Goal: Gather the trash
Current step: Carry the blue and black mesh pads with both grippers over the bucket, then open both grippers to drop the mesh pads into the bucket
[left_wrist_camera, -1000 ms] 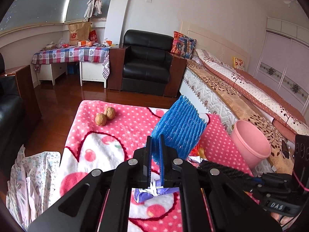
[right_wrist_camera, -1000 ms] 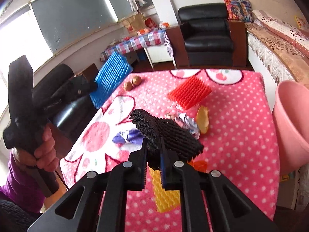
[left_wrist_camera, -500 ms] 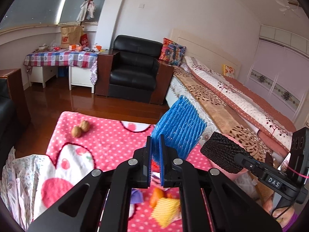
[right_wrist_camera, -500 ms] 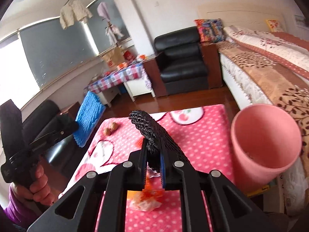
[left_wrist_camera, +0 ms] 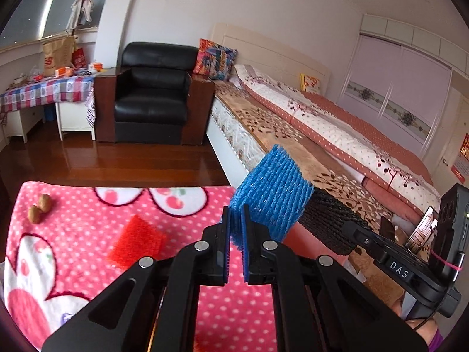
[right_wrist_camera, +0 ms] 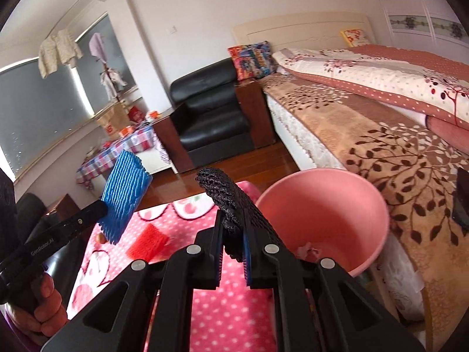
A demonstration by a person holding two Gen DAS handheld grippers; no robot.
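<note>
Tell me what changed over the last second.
Both tongs lifted off the pink blanket and swung toward the pink bin: the right tongs carry the black foam net to its rim. The left tongs still clamp the blue foam net. Red net and walnuts stayed.

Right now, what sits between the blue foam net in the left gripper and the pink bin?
In the right wrist view, the black foam net held by the right gripper lies between the blue foam net and the pink bin.
</note>
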